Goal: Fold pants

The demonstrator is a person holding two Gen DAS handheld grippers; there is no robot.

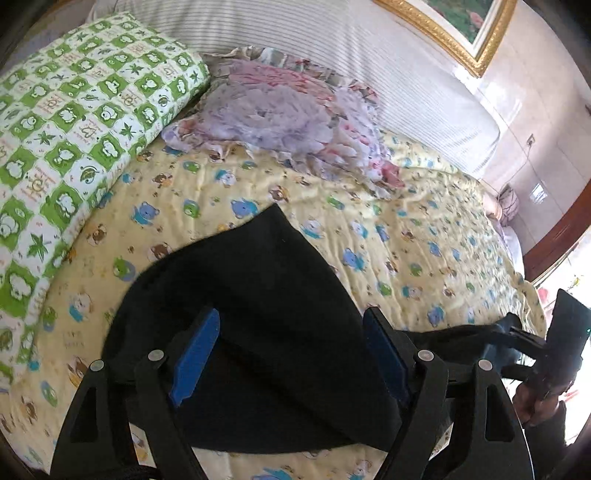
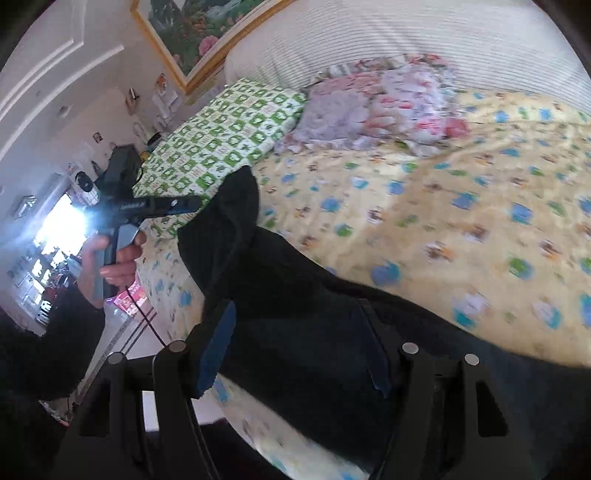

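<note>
The black pants (image 1: 255, 295) lie on the yellow cartoon-print bedspread (image 1: 406, 236), partly lifted. My left gripper (image 1: 291, 354) has its blue pads wide apart with the black cloth lying between and over them. In the right wrist view the pants (image 2: 295, 314) drape over my right gripper (image 2: 299, 343), whose blue pads also stand apart around the cloth. The left gripper (image 2: 192, 203) shows there at the left, held by a hand, its tip against a raised corner of the pants. The right gripper shows at the right edge of the left wrist view (image 1: 517, 332).
A green checked pillow (image 1: 74, 129) and a purple-pink floral pillow (image 1: 280, 114) lie at the head of the bed. A striped white headboard cushion (image 1: 332, 48) stands behind them. A gold-framed picture (image 1: 461, 29) hangs on the wall. The bed edge is near me.
</note>
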